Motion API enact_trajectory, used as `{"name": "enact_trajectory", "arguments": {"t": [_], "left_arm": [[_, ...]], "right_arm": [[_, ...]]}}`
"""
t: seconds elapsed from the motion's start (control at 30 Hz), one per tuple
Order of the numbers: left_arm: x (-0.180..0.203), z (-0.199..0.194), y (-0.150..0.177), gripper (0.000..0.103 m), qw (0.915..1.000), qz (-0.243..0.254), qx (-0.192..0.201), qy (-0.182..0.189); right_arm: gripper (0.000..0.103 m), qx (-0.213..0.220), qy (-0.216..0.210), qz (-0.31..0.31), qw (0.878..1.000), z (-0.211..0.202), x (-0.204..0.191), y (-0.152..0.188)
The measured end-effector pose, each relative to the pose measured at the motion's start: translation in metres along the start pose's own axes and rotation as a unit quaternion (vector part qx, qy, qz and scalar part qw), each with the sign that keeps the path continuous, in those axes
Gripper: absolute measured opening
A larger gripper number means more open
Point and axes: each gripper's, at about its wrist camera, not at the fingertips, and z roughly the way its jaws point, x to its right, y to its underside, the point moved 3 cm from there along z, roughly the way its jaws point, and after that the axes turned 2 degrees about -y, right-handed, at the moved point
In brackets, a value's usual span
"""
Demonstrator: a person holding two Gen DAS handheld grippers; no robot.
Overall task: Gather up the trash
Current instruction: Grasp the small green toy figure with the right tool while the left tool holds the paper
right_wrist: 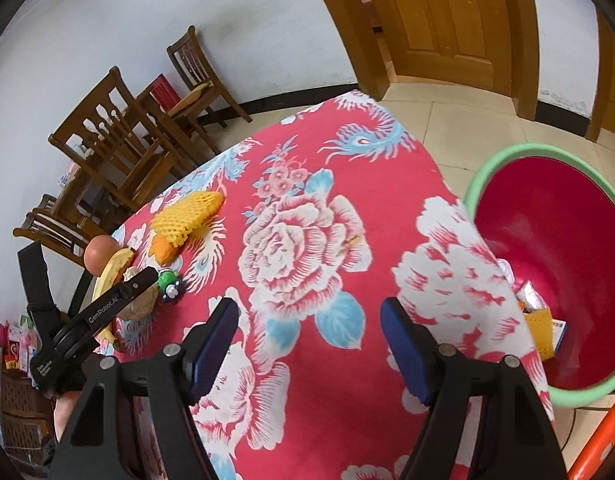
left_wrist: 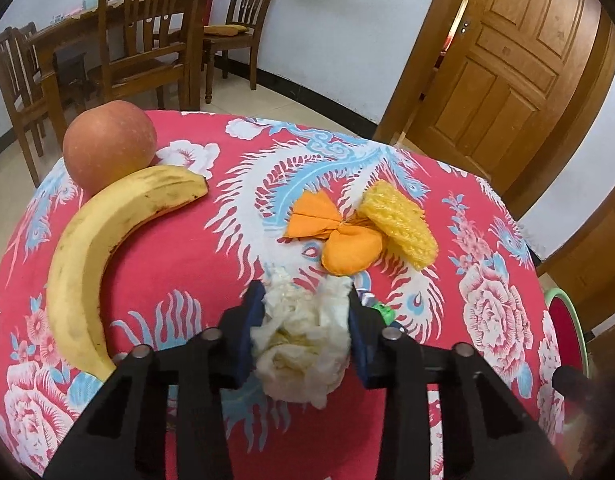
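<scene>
Fingers (left_wrist: pixel 253 312) of the left gripper (left_wrist: pixel 305 300) are pressing their blue pads against both sides of a crumpled white tissue wad (left_wrist: pixel 303 344), clenching it where it is lying on the desk (left_wrist: pixel 235 240), which is wearing a red floral cloth. Relative to that wad, a banana (left_wrist: pixel 95 248) is curving along the left with an apple (left_wrist: pixel 109 146) touching its far end. Just beyond the wad an orange wrapper (left_wrist: pixel 331 232) is sitting against a yellow foam fruit net (left_wrist: pixel 403 224). A small green toy (left_wrist: pixel 381 310) is peeking out right beside the right-hand finger. In the right wrist view the wad is mostly hiding behind the left gripper's black arm.

Blue fingers (right_wrist: pixel 215 344) of the right gripper (right_wrist: pixel 309 344) are standing released and wide apart, holding nothing, hovering over bare cloth well to the right of the wad. Farther right again, off the desk's edge, a red bin with a green rim (right_wrist: pixel 507 160) is standing on the tiled floor, already holding some scraps of packaging (right_wrist: pixel 541 320).
</scene>
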Motion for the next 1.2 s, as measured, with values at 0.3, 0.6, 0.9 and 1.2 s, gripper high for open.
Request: {"name": "enact_trajectory", "arguments": {"t": [0.3,0.6,0.9,1.2], "left_arm": [[-0.007,-0.024,-0.002,0.03,0.9996,-0.012,0.017,0.021],[-0.027,-0.06,0.0,0.03,0.9989,-0.017,0.041,0.015],[-0.053,-0.064,0.009,0.03,0.9989,-0.032,0.034,-0.008],[-0.062,-0.062,0.011,0.03,0.9987,-0.038,0.031,-0.012]], "right_arm": [[0.076,-0.006,-0.008,-0.021,1.0,0.007,-0.021,-0.002],[0.076,-0.016,-0.026,-0.06,0.998,0.021,-0.059,-0.003],[0.073,-0.032,-0.031,-0.138,0.989,0.061,-0.103,0.003],[0.053,-0.039,-0.023,-0.175,0.984,0.089,-0.129,0.001]]}}
